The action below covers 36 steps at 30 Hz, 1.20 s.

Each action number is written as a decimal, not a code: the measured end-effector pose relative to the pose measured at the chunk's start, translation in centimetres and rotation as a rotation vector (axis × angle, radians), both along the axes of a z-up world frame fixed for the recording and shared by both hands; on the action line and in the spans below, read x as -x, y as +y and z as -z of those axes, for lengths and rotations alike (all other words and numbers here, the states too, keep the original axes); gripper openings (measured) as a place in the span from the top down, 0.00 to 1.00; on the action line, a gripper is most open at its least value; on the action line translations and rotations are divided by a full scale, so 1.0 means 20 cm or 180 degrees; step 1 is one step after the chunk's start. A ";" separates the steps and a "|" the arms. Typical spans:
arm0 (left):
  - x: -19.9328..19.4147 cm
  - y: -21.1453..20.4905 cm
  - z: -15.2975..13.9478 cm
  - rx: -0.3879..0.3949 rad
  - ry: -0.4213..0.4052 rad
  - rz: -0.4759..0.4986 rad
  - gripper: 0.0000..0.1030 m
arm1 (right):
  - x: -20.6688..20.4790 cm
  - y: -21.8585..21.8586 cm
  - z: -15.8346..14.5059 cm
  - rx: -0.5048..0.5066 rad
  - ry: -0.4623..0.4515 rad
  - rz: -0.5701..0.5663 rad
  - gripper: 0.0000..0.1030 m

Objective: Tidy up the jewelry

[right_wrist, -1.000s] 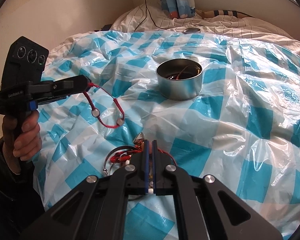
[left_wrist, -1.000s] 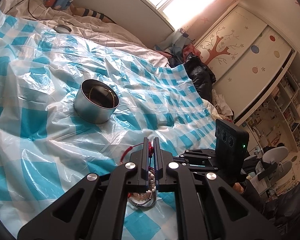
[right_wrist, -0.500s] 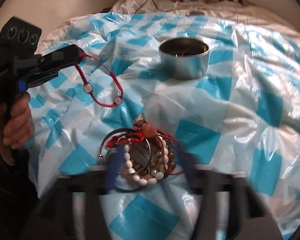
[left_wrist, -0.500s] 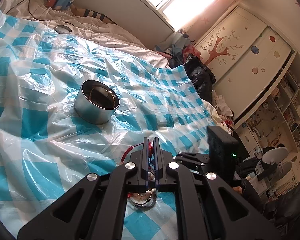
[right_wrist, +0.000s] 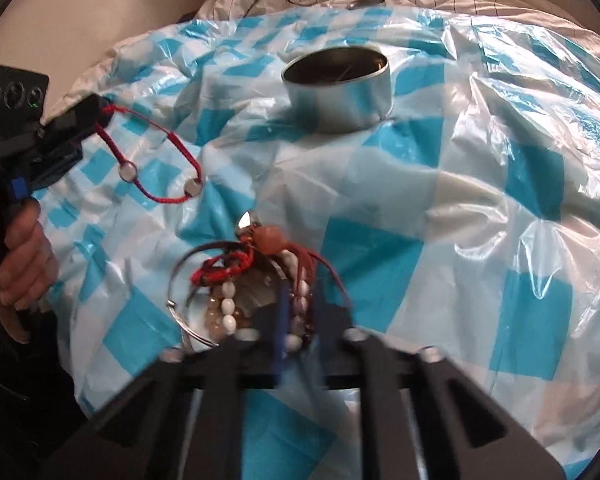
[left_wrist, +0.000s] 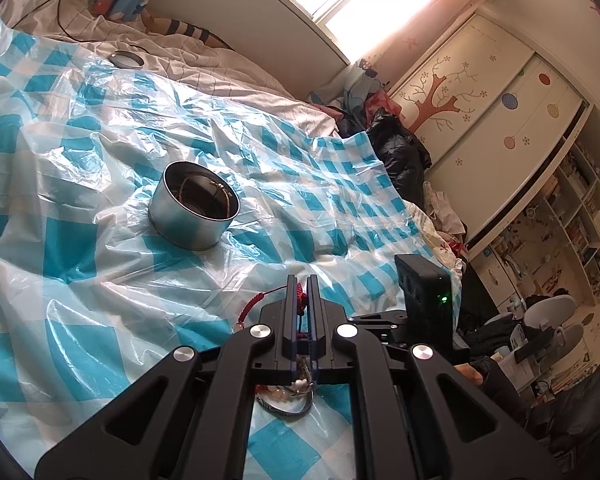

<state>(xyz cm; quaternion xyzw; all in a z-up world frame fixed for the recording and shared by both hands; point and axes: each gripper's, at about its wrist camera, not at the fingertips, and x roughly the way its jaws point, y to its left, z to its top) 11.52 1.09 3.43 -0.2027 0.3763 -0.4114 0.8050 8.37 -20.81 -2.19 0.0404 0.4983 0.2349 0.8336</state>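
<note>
Up left, left tool (right_wrist: pixel 100 114) pinching red cord bracelet (right_wrist: pixel 156 164), right tool (right_wrist: pixel 300 312) (blurred, slightly parted) over jewelry pile (right_wrist: pixel 244 292).

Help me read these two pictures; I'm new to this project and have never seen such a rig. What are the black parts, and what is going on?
No robot here: a person holds a hand-held gripper in each hand, each with a fisheye camera looking along its fingers. In the left camera's view, the left hand-held gripper is shut on a red cord bracelet, which the right camera sees dangling from it. The right hand-held gripper is blurred, above a pile of jewelry; its state is unclear. Everything lies on a blue-checked plastic sheet over a bed. The round metal tin already contains something, hard to make out.
</note>
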 end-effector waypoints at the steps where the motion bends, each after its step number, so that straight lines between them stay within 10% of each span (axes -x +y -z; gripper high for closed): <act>1: 0.00 0.00 0.00 0.0005 0.0003 -0.0006 0.96 | 0.00 0.00 -0.01 -0.0046 -0.0030 0.0002 0.92; 27: 0.00 -0.01 0.01 -0.0015 0.0019 -0.0014 0.96 | 0.00 -0.22 -0.19 -0.1538 -0.0139 0.0135 0.92; 36: 0.00 -0.01 0.01 -0.0019 0.0023 -0.0017 0.96 | 0.00 -0.10 -0.14 -0.1436 0.0125 -0.0219 0.91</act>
